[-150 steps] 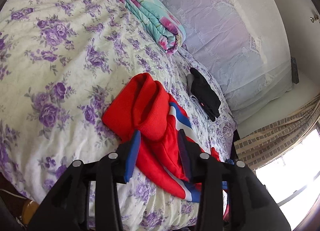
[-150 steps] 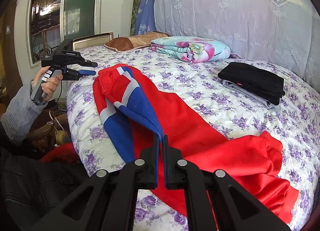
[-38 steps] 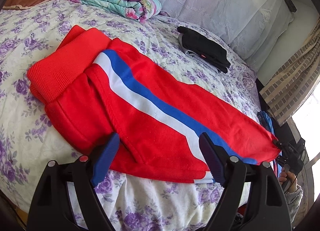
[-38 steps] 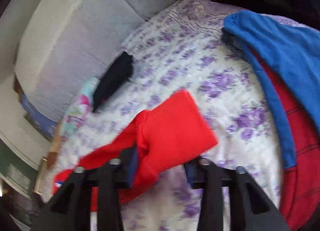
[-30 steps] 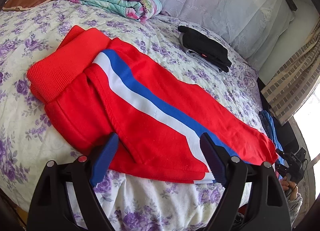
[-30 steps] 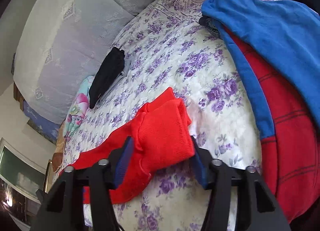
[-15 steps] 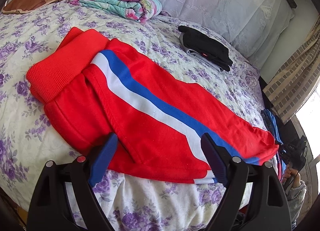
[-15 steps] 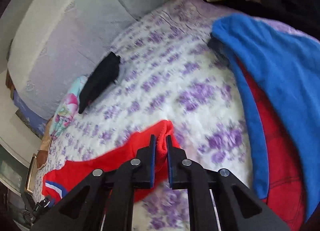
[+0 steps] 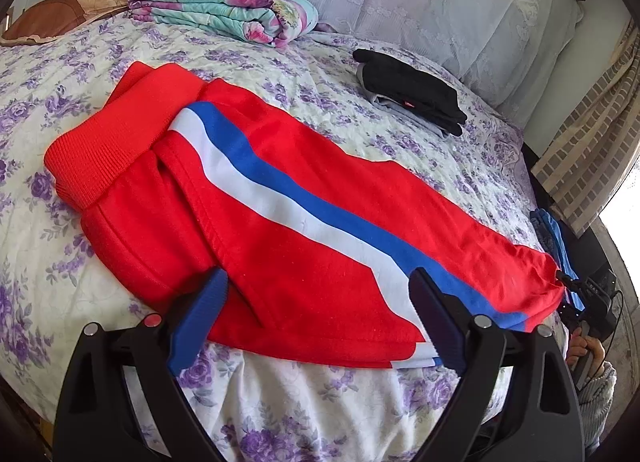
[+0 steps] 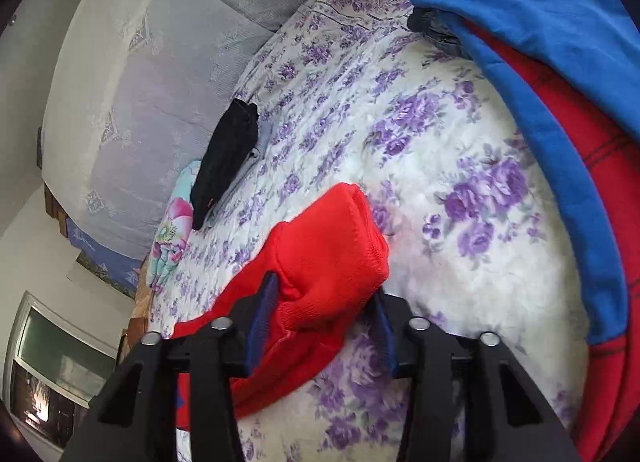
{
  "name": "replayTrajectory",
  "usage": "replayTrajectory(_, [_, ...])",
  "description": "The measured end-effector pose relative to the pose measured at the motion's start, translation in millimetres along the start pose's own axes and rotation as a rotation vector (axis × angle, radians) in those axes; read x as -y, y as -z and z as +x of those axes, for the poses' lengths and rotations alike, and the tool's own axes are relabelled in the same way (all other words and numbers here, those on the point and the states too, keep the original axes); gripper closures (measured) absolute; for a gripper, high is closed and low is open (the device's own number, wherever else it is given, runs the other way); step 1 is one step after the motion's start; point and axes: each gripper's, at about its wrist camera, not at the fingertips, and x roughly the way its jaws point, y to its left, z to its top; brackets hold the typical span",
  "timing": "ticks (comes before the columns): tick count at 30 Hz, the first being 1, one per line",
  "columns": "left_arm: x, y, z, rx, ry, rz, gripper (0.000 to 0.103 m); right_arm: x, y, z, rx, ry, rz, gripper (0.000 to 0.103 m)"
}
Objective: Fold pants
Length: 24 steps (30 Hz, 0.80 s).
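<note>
Change: the pants [image 9: 300, 198], a red heap a few seconds back, are now laid out full length across the bed [image 9: 40, 246], side stripe up. Both claws have just been opening. Reads as the straightening-out finished and the grips being reset. No fold made yet, so the task is at an early stage.

Left claw [image 9: 318, 277]: spread wide, close to its widest, holding nothing. The seat edge of the pants lies just beyond and between its fingertips. No pad is seen pressing cloth.

Right claw [image 10: 324, 288]: a half second back it was pinched narrow on a tuck of the cuff [image 10: 332, 238]. Now it is about a third open, with the whole cuff filling the gap. Cloth meets both pads and bulges over one. I cannot tell whether they squeeze or only bracket it. The cuff rests on the bed.

Beyond the left claw: the waistband lies to the far left. The leg runs off to the right, where the other claw and the hand [image 9: 584, 346] holding it sit at the bed's edge.

Farther off: folded black clothes [image 9: 412, 94], well apart from the pants. A rolled flowered blanket [image 9: 224, 14] is at the head of the bed.

To the right of the right claw: a blue garment [image 10: 540, 22] draped over another red one.
</note>
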Motion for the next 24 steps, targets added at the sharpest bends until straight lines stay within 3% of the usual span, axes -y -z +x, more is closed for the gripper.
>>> replayTrajectory(2, [-0.5,-0.1,-0.2,-0.001,0.002,0.0,0.014,-25.8,3.0,-22.3,0.082,-0.016,-0.114,0.078])
replayTrajectory(4, [-1.0,0.2,-0.7,-0.001,0.005,-0.005,0.014,-44.8,2.8,-35.9,0.102,0.032,-0.208,0.079])
replayTrajectory(7, [0.2,0.8,-0.2,0.003,0.009,0.0,0.013,-22.2,0.2,-22.1,0.0,0.146,-0.169,0.079])
replayTrajectory(9, [2.4,1.2,0.6,-0.003,0.004,0.017,0.013,-1.4,7.3,-13.9,-0.038,0.191,-0.156,0.069])
replayTrajectory(11, [3.2,0.9,0.5,-0.007,0.004,0.019,0.013,5.0,8.0,-28.4,-0.003,0.153,-0.129,0.06])
replayTrajectory(13, [1.9,-0.4,0.1,-0.009,0.008,0.006,0.013,5.4,4.2,-50.9,0.098,0.195,-0.084,0.057])
replayTrajectory(16, [-0.5,-1.4,-7.1,0.011,0.019,-0.03,0.013,-16.0,-9.4,-72.3,0.189,0.147,-0.111,0.057])
replayTrajectory(19, [2.3,-2.8,-18.2,0.043,0.035,-0.04,0.013,-74.9,-2.9,-43.5,0.064,-0.008,-0.26,0.057])
replayTrajectory(22, [11.8,-2.0,-25.8,0.063,0.042,0.008,0.013,-141.8,31.9,17.2,-0.155,-0.164,-0.395,0.057])
replayTrajectory(24, [15.7,-1.4,-23.9,0.061,0.009,0.037,0.013,-171.6,59.9,58.6,-0.289,-0.216,-0.434,0.057])
